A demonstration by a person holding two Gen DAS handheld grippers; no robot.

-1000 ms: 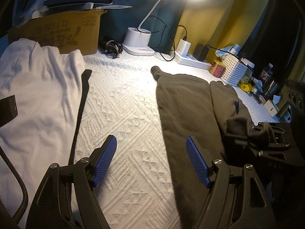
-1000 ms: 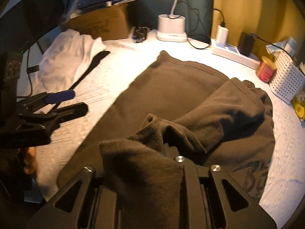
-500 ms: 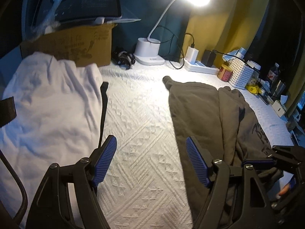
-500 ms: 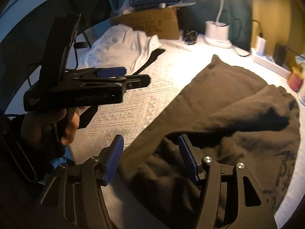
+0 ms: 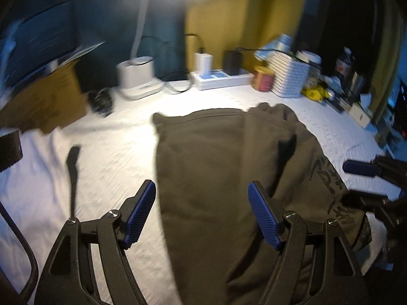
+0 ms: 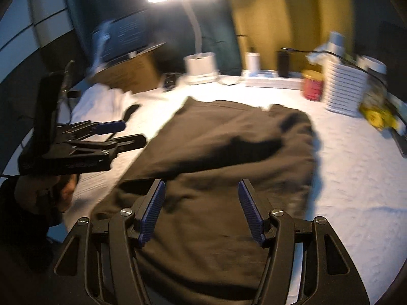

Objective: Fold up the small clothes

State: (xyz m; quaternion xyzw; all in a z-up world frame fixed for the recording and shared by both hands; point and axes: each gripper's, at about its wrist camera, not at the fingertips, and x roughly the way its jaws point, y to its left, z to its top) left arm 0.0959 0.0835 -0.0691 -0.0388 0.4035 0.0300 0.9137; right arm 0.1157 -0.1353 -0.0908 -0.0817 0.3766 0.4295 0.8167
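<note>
A: Quick pass. Where's the garment?

B: Dark olive-brown sweatshirt [image 6: 229,157] lies on the white textured bedspread [image 6: 356,178], roughly centre, one part folded over the body, dark print showing at its right edge in the left wrist view.

A: Tools?

B: Left gripper [image 5: 203,216] jaws wide, blue pads apart, nothing between them; it hovers over the sweatshirt's left edge. Right gripper [image 6: 201,213] jaws also wide, nothing pinched, sweatshirt below them. A hand [image 6: 45,193] holds the left gripper's handle, seen from the right wrist.

A: Containers?

B: Cardboard box [image 5: 43,101] at back left, flaps up, something flat and dark standing at its top; contents blurred, can't tell. White perforated basket [image 5: 290,76] at back right, white items poking out of the top, can't name them. Red tin [image 6: 313,85] just beside the basket, lid on.

A: Rest?

B: White power strip [image 5: 221,78] with a white charger and a black adapter plugged in. White lamp base [image 5: 138,81], lit lamp head above. White garment [image 6: 106,101] crumpled at the left near the box, a black strap [image 5: 72,175] lying across the bedspread beside it. Yellow packet [image 6: 379,117] right of the basket. Both views are motion-blurred.
</note>
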